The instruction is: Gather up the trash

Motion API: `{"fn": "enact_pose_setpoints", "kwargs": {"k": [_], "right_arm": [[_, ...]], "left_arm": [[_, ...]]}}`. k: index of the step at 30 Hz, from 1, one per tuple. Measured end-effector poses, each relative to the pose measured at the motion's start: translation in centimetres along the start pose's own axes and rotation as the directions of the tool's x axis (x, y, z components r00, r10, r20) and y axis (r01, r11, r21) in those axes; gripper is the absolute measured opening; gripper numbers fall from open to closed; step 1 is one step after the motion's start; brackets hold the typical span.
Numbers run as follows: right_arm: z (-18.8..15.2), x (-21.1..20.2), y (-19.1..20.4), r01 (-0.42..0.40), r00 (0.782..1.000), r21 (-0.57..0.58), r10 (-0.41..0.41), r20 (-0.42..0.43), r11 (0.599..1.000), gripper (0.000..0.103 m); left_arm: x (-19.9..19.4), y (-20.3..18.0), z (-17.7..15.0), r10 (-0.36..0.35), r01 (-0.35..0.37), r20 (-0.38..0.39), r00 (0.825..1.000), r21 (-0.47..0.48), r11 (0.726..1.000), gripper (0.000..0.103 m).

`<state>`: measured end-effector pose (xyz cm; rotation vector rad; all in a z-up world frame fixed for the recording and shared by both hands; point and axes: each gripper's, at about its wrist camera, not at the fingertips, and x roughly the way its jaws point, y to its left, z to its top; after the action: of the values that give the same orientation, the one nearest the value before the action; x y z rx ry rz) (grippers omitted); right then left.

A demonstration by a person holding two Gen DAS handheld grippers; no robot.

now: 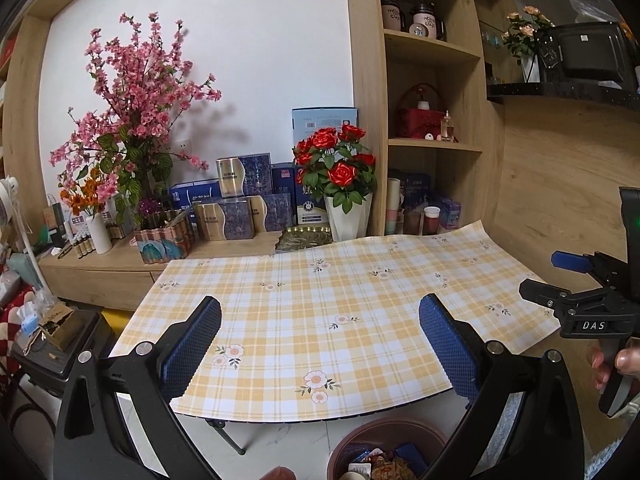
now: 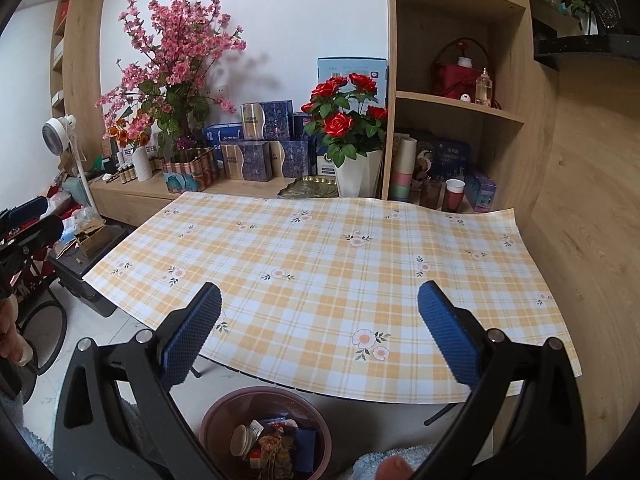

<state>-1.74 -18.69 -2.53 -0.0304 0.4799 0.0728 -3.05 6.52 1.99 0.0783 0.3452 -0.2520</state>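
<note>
A brown round bin (image 2: 212,420) stands on the floor below the table's near edge, holding wrappers, a white cup and a blue packet (image 2: 276,444); it also shows in the left wrist view (image 1: 360,436). My left gripper (image 1: 320,320) is open and empty above the near edge of the plaid-covered table (image 1: 320,288). My right gripper (image 2: 320,316) is open and empty above the same table (image 2: 320,248). The right gripper also shows at the right edge of the left wrist view (image 1: 560,276). The left gripper shows at the left edge of the right wrist view (image 2: 28,220).
Behind the table a low wooden cabinet carries a pink blossom arrangement (image 2: 176,60), blue gift boxes (image 2: 264,136), a red rose pot (image 2: 352,120) and a gold tray (image 2: 316,186). Wooden shelves (image 2: 456,100) stand at right. A black case (image 2: 84,276) and a fan (image 2: 60,128) are at left.
</note>
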Motion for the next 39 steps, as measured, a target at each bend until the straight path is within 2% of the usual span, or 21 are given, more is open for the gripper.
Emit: {"fn": "enact_pose_setpoints", "kwargs": {"k": [15,39], "right_arm": [[0.4,-1.0,-1.0,0.0,0.999,0.025,-0.001,0.043,1.0,0.097],[0.5,-1.4,-0.7,-0.001,0.999,0.017,0.0,0.052,1.0,0.097]], "left_arm": [[0.3,-0.2,0.0,0.014,-0.014,-0.004,1.0,0.013,1.0,0.097],[0.0,-0.5,0.0,0.02,-0.02,0.002,1.0,0.02,1.0,0.097]]}}
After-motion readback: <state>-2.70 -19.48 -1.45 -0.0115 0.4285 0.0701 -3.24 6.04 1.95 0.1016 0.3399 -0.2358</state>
